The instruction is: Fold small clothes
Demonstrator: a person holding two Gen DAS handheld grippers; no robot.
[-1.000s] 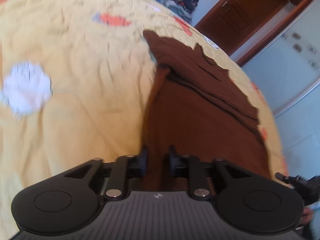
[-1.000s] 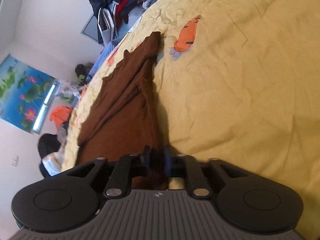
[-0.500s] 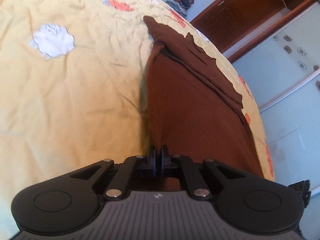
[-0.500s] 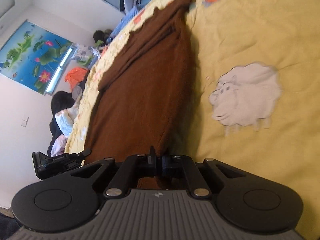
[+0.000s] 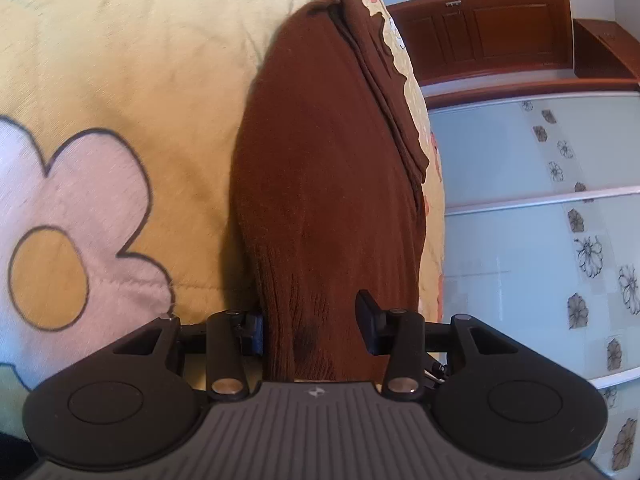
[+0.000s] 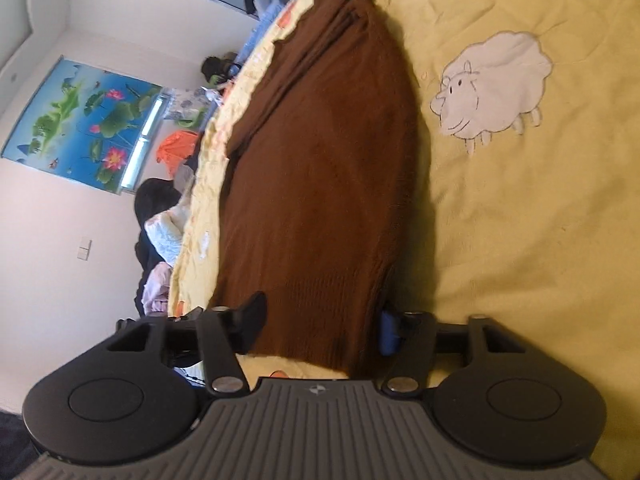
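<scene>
A brown knit garment point(image 5: 332, 168) lies folded lengthwise on the yellow bedspread point(image 5: 132, 52), near the bed's edge. It also shows in the right wrist view point(image 6: 324, 168). My left gripper point(image 5: 312, 326) is open, its fingers standing either side of the garment's near ribbed end. My right gripper point(image 6: 320, 326) is open too, fingers either side of the garment's other ribbed end. The cloth rests flat on the bed between both pairs of fingers.
The bedspread point(image 6: 540, 220) carries a white sheep patch point(image 6: 496, 84) and a flower patch point(image 5: 76, 216). A wooden door point(image 5: 492, 32) and glass wardrobe panels point(image 5: 532, 240) stand past the bed. Piles of clothes point(image 6: 160, 232) and a lotus poster point(image 6: 84, 120) lie beyond the other side.
Both grippers have opened and let go of the brown garment's ends. They have moved down close to the bed, and the garment now lies flat.
</scene>
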